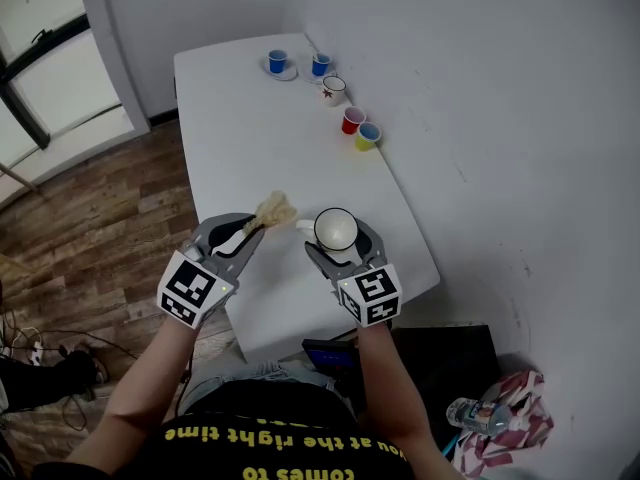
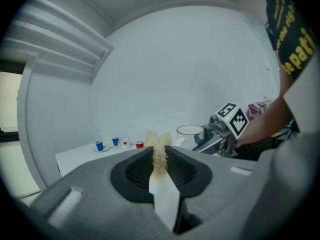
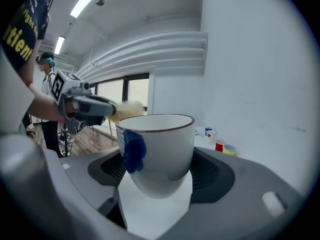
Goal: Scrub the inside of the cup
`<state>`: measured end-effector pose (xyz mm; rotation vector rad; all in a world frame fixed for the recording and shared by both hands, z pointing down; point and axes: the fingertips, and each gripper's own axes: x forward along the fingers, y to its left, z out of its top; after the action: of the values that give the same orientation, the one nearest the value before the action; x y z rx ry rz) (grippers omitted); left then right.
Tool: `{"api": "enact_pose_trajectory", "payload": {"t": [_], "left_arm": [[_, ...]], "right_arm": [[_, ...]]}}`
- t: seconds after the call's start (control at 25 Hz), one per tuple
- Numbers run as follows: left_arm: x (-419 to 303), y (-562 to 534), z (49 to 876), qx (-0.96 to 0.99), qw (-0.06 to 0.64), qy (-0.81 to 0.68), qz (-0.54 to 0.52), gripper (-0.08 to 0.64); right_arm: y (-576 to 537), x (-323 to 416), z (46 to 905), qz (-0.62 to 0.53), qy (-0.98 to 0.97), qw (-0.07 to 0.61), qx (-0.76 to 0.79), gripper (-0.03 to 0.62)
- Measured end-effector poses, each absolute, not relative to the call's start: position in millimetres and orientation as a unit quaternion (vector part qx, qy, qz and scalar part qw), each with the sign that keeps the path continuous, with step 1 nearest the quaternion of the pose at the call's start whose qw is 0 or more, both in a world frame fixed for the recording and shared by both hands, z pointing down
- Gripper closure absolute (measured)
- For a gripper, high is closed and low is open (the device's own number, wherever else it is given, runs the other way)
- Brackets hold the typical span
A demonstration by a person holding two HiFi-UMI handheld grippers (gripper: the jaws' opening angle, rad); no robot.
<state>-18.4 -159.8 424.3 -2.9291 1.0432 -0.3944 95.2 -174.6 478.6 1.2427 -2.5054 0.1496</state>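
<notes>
Upside down in yellow on the black shirt [image 1: 270, 446]: "the right time". At left, a frizzy straw-coloured scrubber [image 1: 277, 211] pinched in the nearly closed left claw [image 1: 258, 228], tuft just beside the rim of a glossy white cup [image 1: 335, 228], dark-rimmed, blue-blotched, upright, clamped at its sides by the wide-spread right claw [image 1: 337, 240] over the near end of the worktop [image 1: 250, 118]. Beyond, bare surface up to small coloured cups [image 1: 353, 120] along the right edge.
</notes>
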Motion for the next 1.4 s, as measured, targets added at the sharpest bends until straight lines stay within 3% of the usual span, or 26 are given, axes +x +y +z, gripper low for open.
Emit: {"api": "enact_pose_trajectory", "payload": {"t": [0.68,1.4], "left_arm": [[-36.7,-164.7,417.2,-0.925,-0.003,0.374,-0.067,0.492],[-29.0,-161.8,411.0,-0.929,-0.001,0.366,-0.058,0.492]], "right_arm": [[-171.1,106.9,420.3,0.055,-0.886,0.047,0.458,0.202],[-175.6,119.4,414.6,0.042,-0.877,0.046,0.477,0.202]]}}
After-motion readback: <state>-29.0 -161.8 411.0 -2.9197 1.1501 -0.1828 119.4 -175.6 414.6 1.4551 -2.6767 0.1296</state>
